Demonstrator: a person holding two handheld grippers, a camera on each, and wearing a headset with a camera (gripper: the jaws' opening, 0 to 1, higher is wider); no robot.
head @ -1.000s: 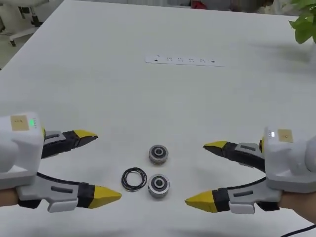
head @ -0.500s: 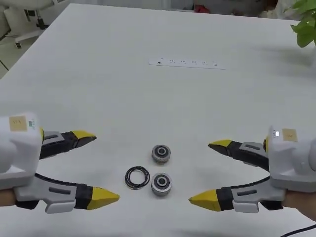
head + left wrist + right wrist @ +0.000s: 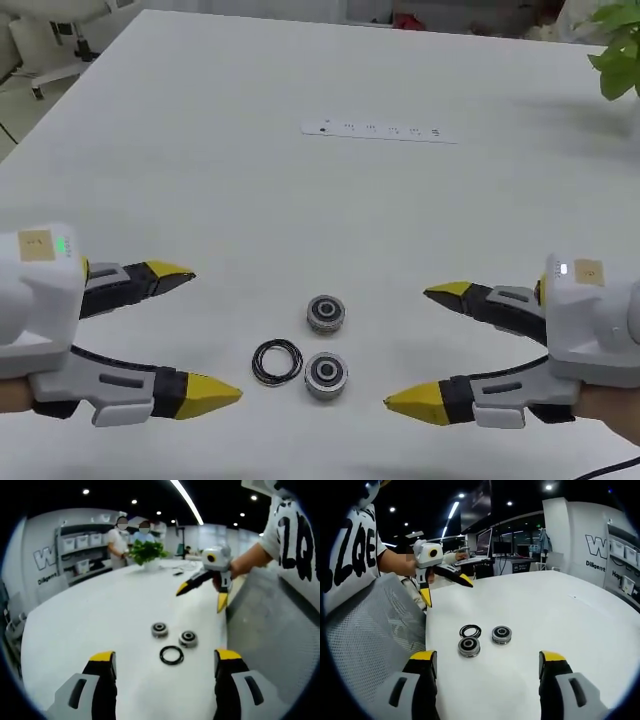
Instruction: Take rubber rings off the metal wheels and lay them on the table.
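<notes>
1. The left gripper (image 3: 212, 334) hovered over the near-left part of the table (image 3: 250, 180); its two yellow-tipped jaws were spread wide apart and held nothing.
2. The right gripper (image 3: 408, 347) hovered at the near-right side, facing the left one; its jaws were also spread wide and were empty.
3. Between the two grippers stood two metal wheels, one wheel (image 3: 325, 313) farther from the person and the other wheel (image 3: 326, 373) nearer; they were close to each other but apart.
4. The black rubber rings (image 3: 277, 361) lay flat on the table, just beside the nearer wheel on its left; they were stacked together, so I could not count them.
5. No jaw touched the wheels or the rings.
6. Farther on the table lay a white power strip (image 3: 380, 130); at the far right corner some green leaves of a plant (image 3: 620, 50) were visible.
</notes>
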